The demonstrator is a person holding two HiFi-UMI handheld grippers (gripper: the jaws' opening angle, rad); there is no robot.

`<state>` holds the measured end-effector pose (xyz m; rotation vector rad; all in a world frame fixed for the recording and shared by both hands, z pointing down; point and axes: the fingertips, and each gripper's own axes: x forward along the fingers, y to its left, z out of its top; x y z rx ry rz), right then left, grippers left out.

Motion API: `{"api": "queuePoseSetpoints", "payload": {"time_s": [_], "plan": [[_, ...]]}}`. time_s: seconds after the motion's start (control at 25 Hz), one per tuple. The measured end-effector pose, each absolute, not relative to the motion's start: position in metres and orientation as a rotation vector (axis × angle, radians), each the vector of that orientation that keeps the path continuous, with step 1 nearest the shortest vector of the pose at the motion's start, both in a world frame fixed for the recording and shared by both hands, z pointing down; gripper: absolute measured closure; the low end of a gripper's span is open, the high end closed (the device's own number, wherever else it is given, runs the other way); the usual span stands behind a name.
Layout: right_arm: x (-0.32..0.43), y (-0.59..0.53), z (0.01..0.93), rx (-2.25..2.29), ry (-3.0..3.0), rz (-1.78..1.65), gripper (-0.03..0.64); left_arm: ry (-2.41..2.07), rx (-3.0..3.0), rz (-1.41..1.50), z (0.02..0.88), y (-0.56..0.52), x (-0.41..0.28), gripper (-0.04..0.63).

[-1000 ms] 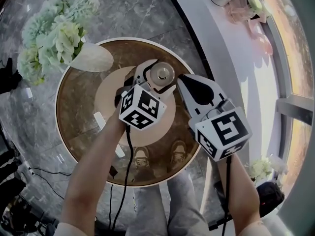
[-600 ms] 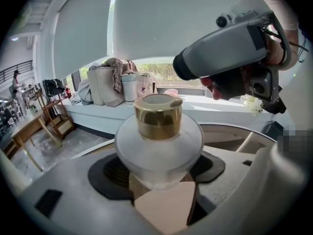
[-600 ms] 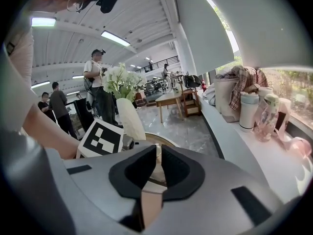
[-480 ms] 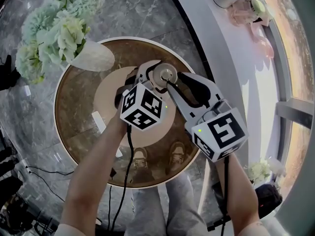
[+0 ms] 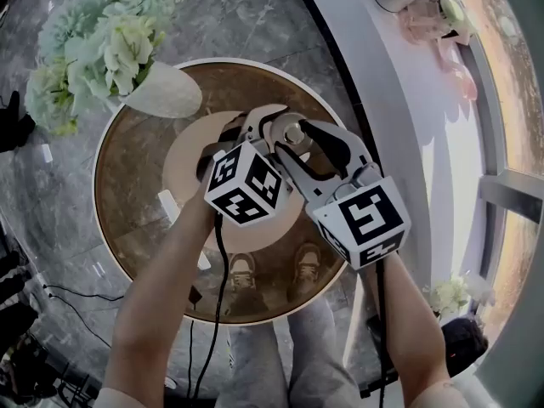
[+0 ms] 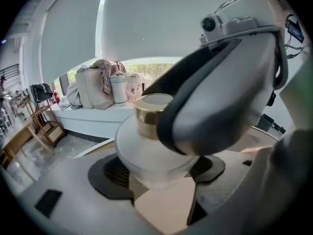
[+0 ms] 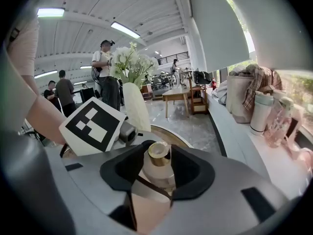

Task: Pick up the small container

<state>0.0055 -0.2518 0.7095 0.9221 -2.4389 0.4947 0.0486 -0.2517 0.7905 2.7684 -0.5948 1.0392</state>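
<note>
Two left gripper (image 6: pixel 161 173) jaws clamp the jar (image 6: pixel 146 146), plain only in that gripper's view; the right gripper (image 7: pixel 160 166), jaws just opening, stands wide round its gold cap (image 7: pixel 158 153). Both slant down over the table's (image 5: pixel 136 185) centre.

Your left claw (image 5: pixel 269 134) and right claw (image 5: pixel 297 141) share pale grey shells with black pads. Each carries a cube of black-and-white square markers and trails a black cable (image 5: pixel 223 262). You wear grey trousers (image 5: pixel 323 347) and pale lace-up shoes (image 5: pixel 244 272). The right claw's jaws have just been opening, with the small container (image 5: pixel 292 130) between them.
</note>
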Motion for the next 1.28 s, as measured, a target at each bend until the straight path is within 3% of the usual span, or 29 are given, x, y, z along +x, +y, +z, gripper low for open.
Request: {"api": "queuePoseSetpoints", "payload": {"time_s": [0.08,0.68,1.28], "plan": [[0.006,-0.254,0.710,0.942,-2.436,0.468,0.484,-0.596,2.769,1.038,0.791,-0.252,0.049,0.253],[0.007,-0.235,0.683,0.901,-2.436,0.482,0.491,-0.558,2.732,1.049,0.764,-0.231,0.047,0.255],[-0.024,-0.203,0.438,0.833,-2.573,0.332,0.491,-0.738,2.731,1.002,0.523,-0.207,0.020,0.255]]}}
